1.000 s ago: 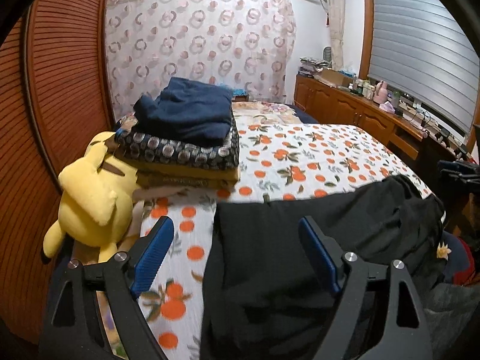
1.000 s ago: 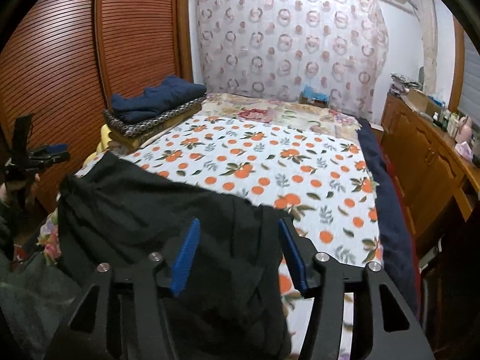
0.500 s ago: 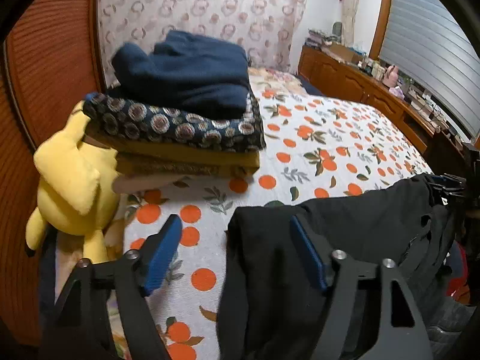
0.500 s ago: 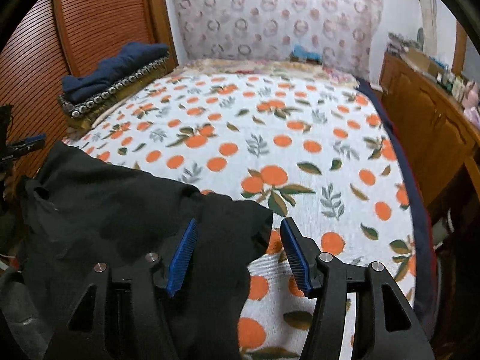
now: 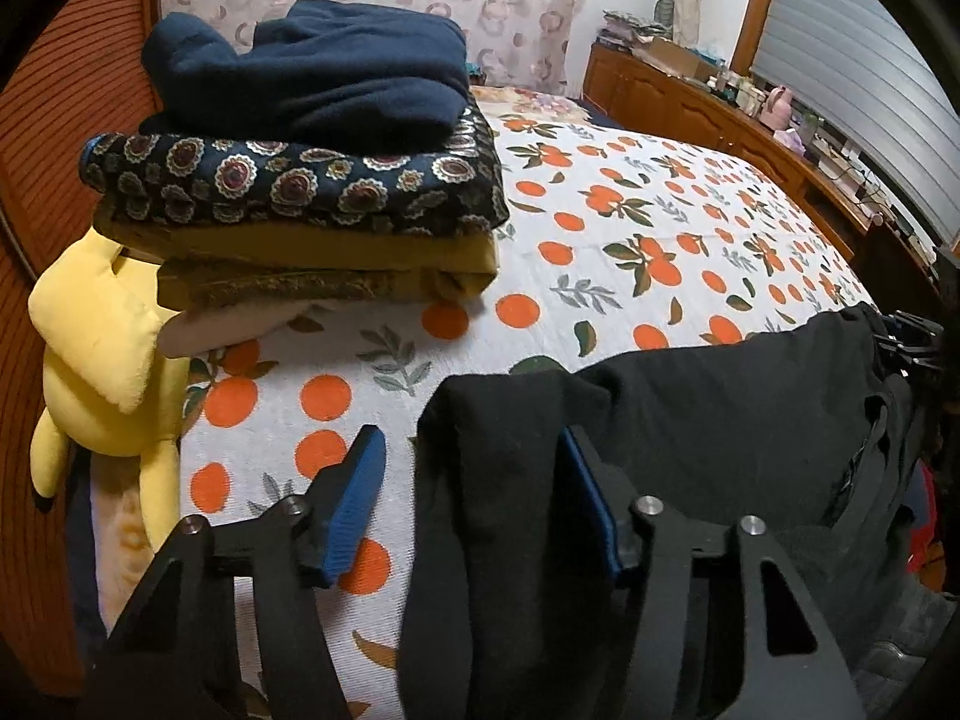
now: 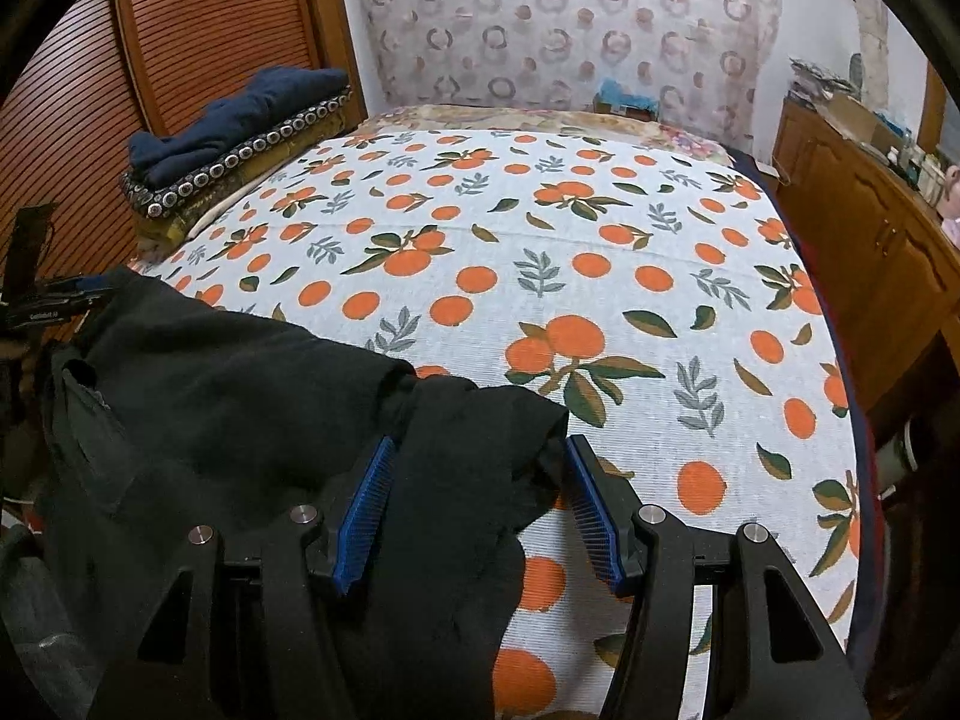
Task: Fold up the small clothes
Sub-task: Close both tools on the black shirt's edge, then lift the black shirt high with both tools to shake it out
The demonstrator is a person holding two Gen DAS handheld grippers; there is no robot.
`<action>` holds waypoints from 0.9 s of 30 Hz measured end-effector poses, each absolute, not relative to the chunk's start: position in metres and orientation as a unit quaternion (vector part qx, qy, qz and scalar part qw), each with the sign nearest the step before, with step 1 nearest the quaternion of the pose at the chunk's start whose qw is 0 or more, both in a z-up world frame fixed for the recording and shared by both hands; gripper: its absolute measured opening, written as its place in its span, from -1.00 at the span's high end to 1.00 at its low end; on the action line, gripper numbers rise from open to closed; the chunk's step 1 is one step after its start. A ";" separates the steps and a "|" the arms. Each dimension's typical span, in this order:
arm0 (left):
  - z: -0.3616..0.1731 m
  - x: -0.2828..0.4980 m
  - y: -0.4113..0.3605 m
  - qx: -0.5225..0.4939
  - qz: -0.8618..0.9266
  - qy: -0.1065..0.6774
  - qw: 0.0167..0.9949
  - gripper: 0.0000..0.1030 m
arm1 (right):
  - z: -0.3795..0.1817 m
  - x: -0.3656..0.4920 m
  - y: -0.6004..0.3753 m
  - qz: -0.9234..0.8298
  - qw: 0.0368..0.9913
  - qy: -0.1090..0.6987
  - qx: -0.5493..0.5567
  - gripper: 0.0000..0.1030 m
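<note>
While the black garment lay spread across the near edge of the bed, each of its two near corners sat between a pair of tongs. The left tongs stood wide apart, with the garment's left corner bunched up between the blue pads (no pad was seen pressing on the cloth). The right tongs were likewise spread wide, with the garment's right corner draped between them; its edge touched the right-hand pad, and whether that pad bore on it cannot be told.

In the right wrist view the garment ran leftward to the far side, where the left tongs appeared only as a dark shape at the frame edge. The bed carried a white sheet printed with oranges and leaves.

On the bed's far left corner rested a stack of folded textiles, with a navy fleece item on top. A yellow plush toy leaned just beside the stack, against the slatted wooden door. A wooden cabinet stood along the right side of the bed.
</note>
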State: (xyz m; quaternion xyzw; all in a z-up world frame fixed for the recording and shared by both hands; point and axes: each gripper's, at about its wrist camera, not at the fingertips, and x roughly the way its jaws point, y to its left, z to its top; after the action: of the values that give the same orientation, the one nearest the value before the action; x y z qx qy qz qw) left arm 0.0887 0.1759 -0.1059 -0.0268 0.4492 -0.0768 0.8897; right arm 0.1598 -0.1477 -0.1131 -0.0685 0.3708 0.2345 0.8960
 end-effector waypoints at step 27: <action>-0.074 0.062 0.162 -0.034 -0.129 0.401 0.906 0.78 | -0.115 0.141 -0.139 0.277 0.890 0.356 -0.067 0.75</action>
State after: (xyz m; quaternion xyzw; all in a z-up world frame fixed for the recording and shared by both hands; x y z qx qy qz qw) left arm 0.0617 0.1616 -0.0743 -0.0341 0.4005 -0.1291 0.9065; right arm 0.1415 -0.1392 -0.1148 -0.0670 0.3559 0.2775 0.8898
